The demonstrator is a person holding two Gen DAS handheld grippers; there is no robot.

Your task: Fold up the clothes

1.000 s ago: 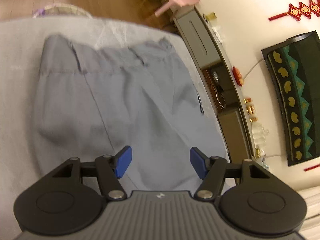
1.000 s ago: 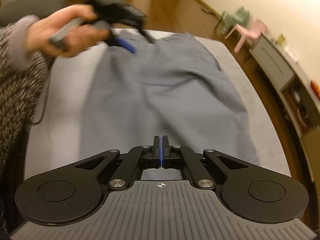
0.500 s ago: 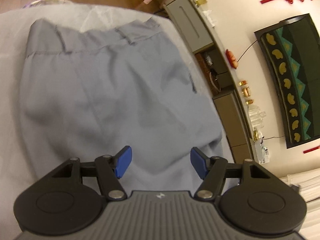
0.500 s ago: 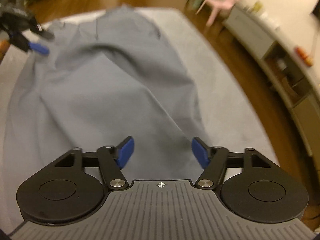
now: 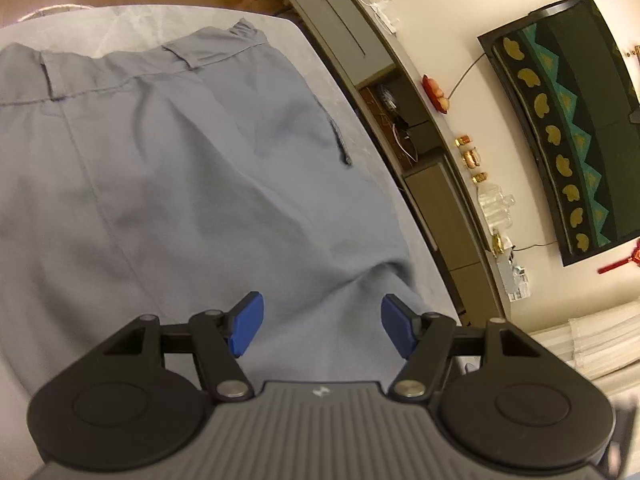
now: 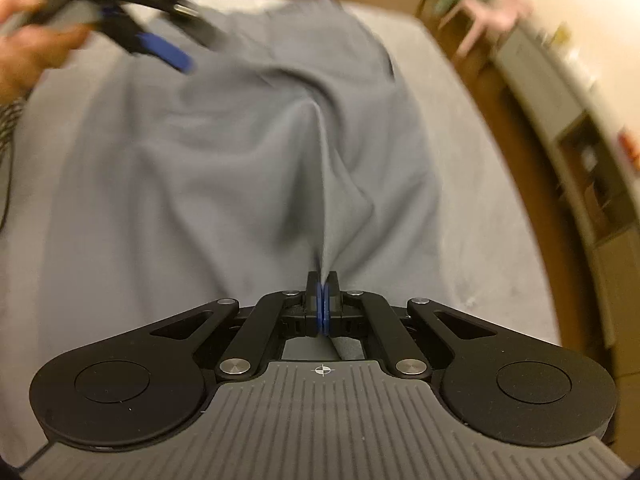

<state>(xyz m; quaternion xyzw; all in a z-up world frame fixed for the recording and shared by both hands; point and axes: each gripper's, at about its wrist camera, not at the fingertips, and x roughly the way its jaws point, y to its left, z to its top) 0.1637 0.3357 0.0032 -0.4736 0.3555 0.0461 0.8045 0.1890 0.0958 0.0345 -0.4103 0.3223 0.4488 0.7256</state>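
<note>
Right gripper (image 6: pixel 322 304) clamped tight; left gripper (image 5: pixel 322 330) spread wide, tilted downward.

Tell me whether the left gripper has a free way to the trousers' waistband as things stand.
Probably yes. The left gripper hangs open over the grey trousers, and nothing lies between its pads and the waistband at the far end. The right gripper is shut on a fold nearer the hem, out of that path.

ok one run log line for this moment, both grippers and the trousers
left hand-held gripper: open, above grey trousers, empty | right hand-held gripper: shut on trouser fabric, pinched ridge | trousers: spread on bed, unfolded
</note>
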